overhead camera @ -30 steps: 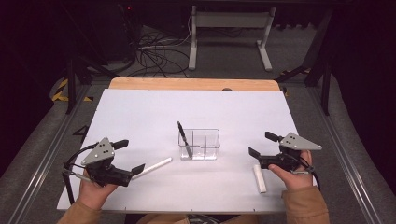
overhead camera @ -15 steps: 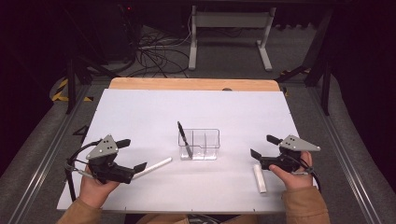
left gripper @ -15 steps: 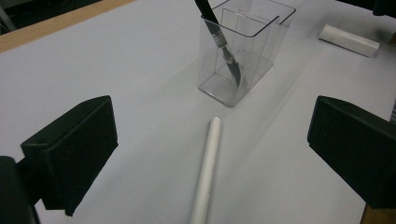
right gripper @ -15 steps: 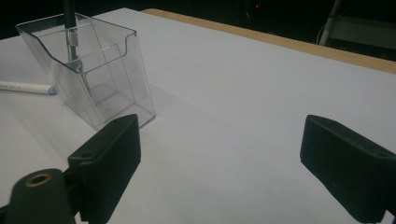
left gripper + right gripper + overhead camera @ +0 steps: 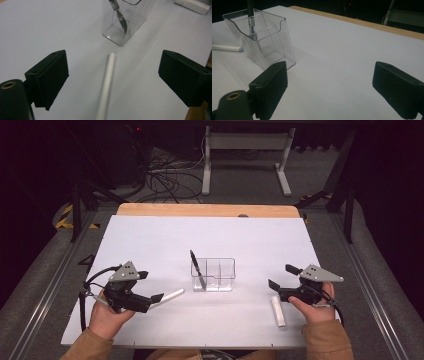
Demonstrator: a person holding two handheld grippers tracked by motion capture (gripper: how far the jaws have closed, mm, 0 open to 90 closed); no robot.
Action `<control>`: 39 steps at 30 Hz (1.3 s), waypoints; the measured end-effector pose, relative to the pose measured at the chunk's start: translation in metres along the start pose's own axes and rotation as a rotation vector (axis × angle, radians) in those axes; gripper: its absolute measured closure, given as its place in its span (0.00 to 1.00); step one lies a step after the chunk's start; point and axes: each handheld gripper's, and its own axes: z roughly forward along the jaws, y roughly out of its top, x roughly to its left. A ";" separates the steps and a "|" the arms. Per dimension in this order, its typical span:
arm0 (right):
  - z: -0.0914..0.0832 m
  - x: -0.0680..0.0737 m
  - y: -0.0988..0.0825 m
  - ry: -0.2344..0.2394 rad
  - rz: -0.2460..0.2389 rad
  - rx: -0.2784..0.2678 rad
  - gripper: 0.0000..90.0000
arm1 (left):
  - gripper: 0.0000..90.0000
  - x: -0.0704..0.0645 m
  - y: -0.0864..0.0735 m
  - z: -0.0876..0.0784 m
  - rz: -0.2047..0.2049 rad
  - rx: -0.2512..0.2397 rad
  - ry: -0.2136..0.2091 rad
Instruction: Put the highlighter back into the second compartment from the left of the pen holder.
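Note:
A clear plastic holder [image 5: 213, 275] stands mid-table with a black pen [image 5: 197, 269] leaning in its left compartment. A white pen [image 5: 167, 297] lies to its left. My left gripper [image 5: 150, 286] is open just at that pen's near end. In the left gripper view the white pen [image 5: 106, 85] runs between the wide-apart jaws toward the holder [image 5: 123, 22]. A white marker [image 5: 278, 310] lies at the right. My right gripper [image 5: 281, 276] is open just above it, holding nothing. In the right gripper view the holder [image 5: 262, 37] stands ahead to the left.
The white table top [image 5: 150, 240] has a wooden strip [image 5: 207, 210] along its far edge. Metal rails [image 5: 45, 290] run down both sides. Cables and a stand's legs lie on the dark floor beyond.
My left gripper has shifted slightly right toward the white pen. The right gripper has hardly moved. Both stay open.

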 end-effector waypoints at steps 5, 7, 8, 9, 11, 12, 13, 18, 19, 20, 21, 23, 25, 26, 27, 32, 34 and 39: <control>0.000 0.000 0.000 0.004 0.001 0.003 0.15 | 0.16 0.001 0.006 0.010 -0.013 0.057 -0.009; 0.000 0.000 0.000 0.004 0.001 0.002 0.15 | 0.17 0.001 0.008 0.013 -0.020 0.073 -0.006; 0.000 0.000 0.000 0.005 0.001 0.002 0.15 | 0.17 0.001 0.009 0.014 -0.017 0.087 -0.005; 0.000 0.000 0.000 0.006 0.000 0.003 0.15 | 0.18 0.001 0.009 0.016 -0.021 0.093 -0.010; 0.000 0.000 0.000 0.008 0.003 0.003 0.15 | 0.18 0.001 0.011 0.020 -0.017 0.118 -0.009; 0.000 0.000 0.000 0.010 0.001 0.005 0.15 | 0.19 0.000 0.012 0.021 -0.013 0.129 0.000; 0.000 0.000 0.000 0.010 0.000 0.004 0.15 | 0.19 0.000 0.012 0.023 -0.012 0.138 0.000; 0.001 0.000 -0.001 0.008 -0.001 0.006 0.15 | 0.20 -0.001 0.015 0.031 0.004 0.178 0.011; 0.001 0.000 -0.001 0.007 -0.001 0.006 0.15 | 0.21 -0.001 0.015 0.032 0.011 0.189 0.016; 0.001 0.000 -0.001 0.007 -0.001 0.007 0.15 | 0.21 -0.002 0.016 0.034 0.009 0.195 0.013; 0.001 0.000 -0.001 0.008 -0.001 0.008 0.15 | 0.21 -0.002 0.016 0.035 0.019 0.204 0.023; 0.001 0.000 -0.001 0.008 -0.001 0.008 0.15 | 0.22 -0.003 0.017 0.037 0.025 0.221 0.027; 0.001 0.000 -0.001 0.008 -0.001 0.007 0.15 | 0.23 -0.003 0.018 0.040 0.028 0.235 0.029; 0.001 0.000 -0.001 0.008 -0.001 0.007 0.15 | 0.24 -0.004 0.018 0.041 0.028 0.244 0.030; 0.000 0.000 -0.001 0.008 -0.001 0.007 0.15 | 0.25 -0.004 0.019 0.042 0.032 0.252 0.035; 0.000 -0.001 -0.001 0.009 -0.001 0.006 0.15 | 0.30 -0.004 0.019 0.048 0.037 0.293 0.039; 0.000 -0.001 -0.001 0.008 -0.001 0.006 0.15 | 0.36 -0.004 0.019 0.050 0.037 0.311 0.029; 0.000 0.000 0.000 0.009 0.004 0.006 0.15 | 0.41 -0.005 0.019 0.054 0.037 0.345 0.037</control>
